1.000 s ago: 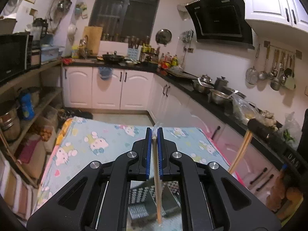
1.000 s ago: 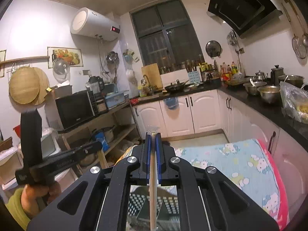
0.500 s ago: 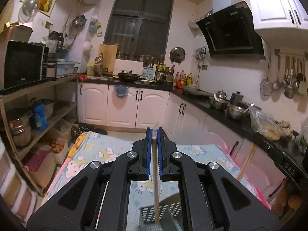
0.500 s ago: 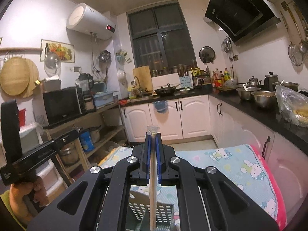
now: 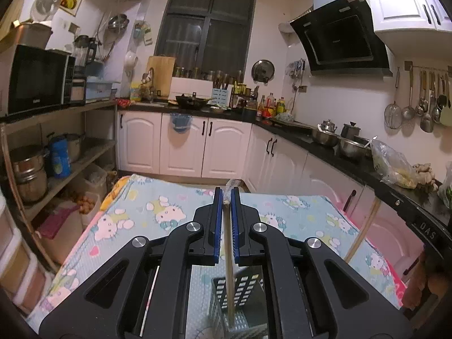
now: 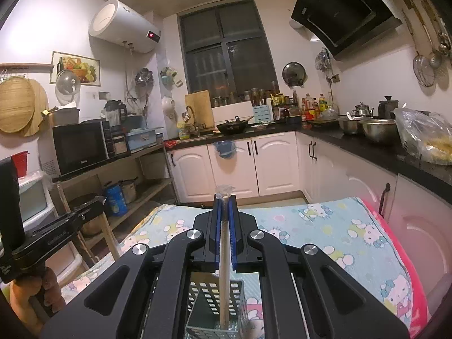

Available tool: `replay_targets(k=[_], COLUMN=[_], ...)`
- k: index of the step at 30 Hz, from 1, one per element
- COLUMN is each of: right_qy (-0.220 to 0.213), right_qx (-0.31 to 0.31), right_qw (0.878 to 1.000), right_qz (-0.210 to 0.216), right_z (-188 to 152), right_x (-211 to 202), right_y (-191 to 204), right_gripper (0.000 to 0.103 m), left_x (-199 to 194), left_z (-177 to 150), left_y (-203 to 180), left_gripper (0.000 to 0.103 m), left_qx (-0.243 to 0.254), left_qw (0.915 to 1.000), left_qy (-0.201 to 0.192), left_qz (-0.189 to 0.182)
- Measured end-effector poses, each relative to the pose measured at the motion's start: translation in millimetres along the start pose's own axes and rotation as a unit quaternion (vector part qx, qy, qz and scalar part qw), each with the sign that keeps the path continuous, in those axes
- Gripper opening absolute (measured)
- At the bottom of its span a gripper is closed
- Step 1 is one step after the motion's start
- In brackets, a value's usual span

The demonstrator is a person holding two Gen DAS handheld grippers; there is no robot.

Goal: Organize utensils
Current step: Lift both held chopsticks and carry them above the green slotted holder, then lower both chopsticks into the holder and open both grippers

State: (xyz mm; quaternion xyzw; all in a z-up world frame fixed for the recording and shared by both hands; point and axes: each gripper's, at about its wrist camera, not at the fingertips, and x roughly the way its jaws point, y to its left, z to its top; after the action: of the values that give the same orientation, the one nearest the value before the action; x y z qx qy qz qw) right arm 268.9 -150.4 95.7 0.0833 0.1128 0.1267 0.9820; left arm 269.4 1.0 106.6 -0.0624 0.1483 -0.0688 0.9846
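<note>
Left gripper [image 5: 226, 206]: clamped on a wrapped chopstick [image 5: 229, 279], upright, lower end inside perforated holder [image 5: 243, 291] beneath the jaws.

Right gripper [image 6: 225, 212]: pinching a second wrapped chopstick [image 6: 225, 276], tip in holder [image 6: 209, 299] below; patterned tablecloth [image 6: 325, 231] ahead.

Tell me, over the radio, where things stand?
Left gripper shut on chopstick. Right gripper shut on another. Both above basket. Nothing blocking.

a dim kitchen: dark window [image 5: 207, 42], white cabinets [image 5: 183, 147], black countertop [image 6: 367, 149], microwave [image 5: 36, 79] on wooden shelving.
</note>
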Motion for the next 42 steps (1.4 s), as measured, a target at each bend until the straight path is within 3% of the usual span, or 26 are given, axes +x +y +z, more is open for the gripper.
replay_targets(k=[15,20,27,32,39,42], right_qy=[0.018,0.03,0.038,0.047,0.057,0.064], right_qx=[0.013,0.028,0.045,0.051,0.055,0.055], right_qw=[1.0,0.999,0.998,0.998,0.997,0.996], right_qz=[-0.002,0.002,0.005,0.004,0.004,0.006], right_z=[-24.3,-31.2,-38.3,-44.1,-51.9,-55.1], right_x=[-32.9,-38.4,-50.3,-56.8,-66.9,-68.8], right_y=[-8.5,-9.0,-9.8,-11.5,-11.7,-10.7], right_gripper=[0.006,0.014,0.027,0.036,0.047,0.047], left_x=[-7.0,-13.2,-23.4,-31.3,-43.1,-48.2], left_z=[-12.8,-17.4,-22.2,-27.8,-36.9,-38.9], left_y=[11.8,11.2,13.9,13.3,11.7,11.5], left_gripper=[0.002,0.007,0.022,0.038,0.076,0.086], left_qx=[-0.028,-0.031,-0.04,-0.047,-0.052,-0.051], left_qw=[0.9991,0.9988,0.9982,0.9973,0.9963,0.9964], left_qy=[0.03,0.038,0.044,0.055,0.066,0.066], left_qz=[-0.004,-0.006,-0.007,-0.013,-0.018,-0.016])
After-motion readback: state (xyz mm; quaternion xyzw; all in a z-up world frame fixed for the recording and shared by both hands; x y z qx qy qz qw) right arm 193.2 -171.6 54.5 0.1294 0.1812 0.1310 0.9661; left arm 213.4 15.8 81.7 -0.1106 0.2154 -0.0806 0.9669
